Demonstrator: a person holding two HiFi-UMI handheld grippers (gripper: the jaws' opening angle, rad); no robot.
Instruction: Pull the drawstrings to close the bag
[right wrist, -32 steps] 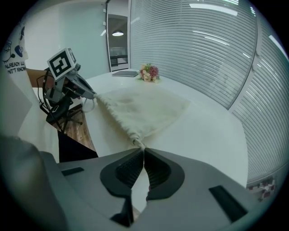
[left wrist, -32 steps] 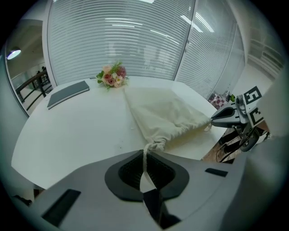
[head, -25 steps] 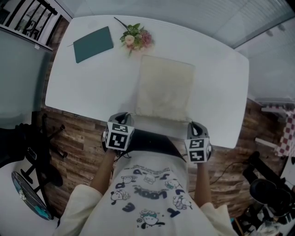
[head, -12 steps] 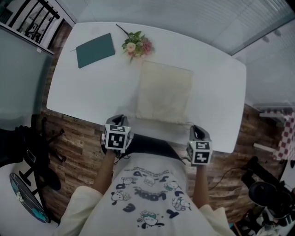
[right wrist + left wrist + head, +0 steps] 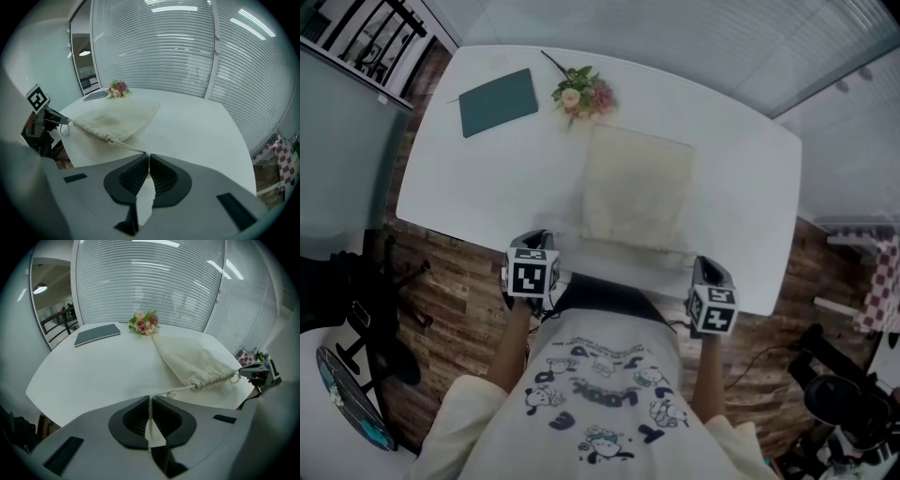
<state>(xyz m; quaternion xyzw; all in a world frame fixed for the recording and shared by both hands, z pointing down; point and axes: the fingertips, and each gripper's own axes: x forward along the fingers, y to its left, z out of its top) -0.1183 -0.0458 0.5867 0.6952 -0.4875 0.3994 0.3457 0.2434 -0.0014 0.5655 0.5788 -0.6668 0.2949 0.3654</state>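
A cream drawstring bag (image 5: 637,187) lies flat on the white table (image 5: 469,178), its gathered mouth toward the near edge. My left gripper (image 5: 534,251) sits at the near edge left of the mouth, shut on the left drawstring (image 5: 180,390), which runs taut from the jaws (image 5: 150,401) to the bag (image 5: 194,359). To the right of the mouth, my right gripper (image 5: 709,279) is shut on the right drawstring (image 5: 126,146), a thin cord leading from its jaws (image 5: 148,161) to the bag (image 5: 117,119). Each gripper shows in the other's view.
A teal notebook (image 5: 498,101) and a small bunch of flowers (image 5: 581,92) lie at the table's far left. Window blinds stand beyond the far side. Wooden floor and dark equipment (image 5: 366,319) surround the near edge, where the person stands.
Both grippers have drifted slightly apart along the near edge, still holding their strings. The bag has hardly moved.
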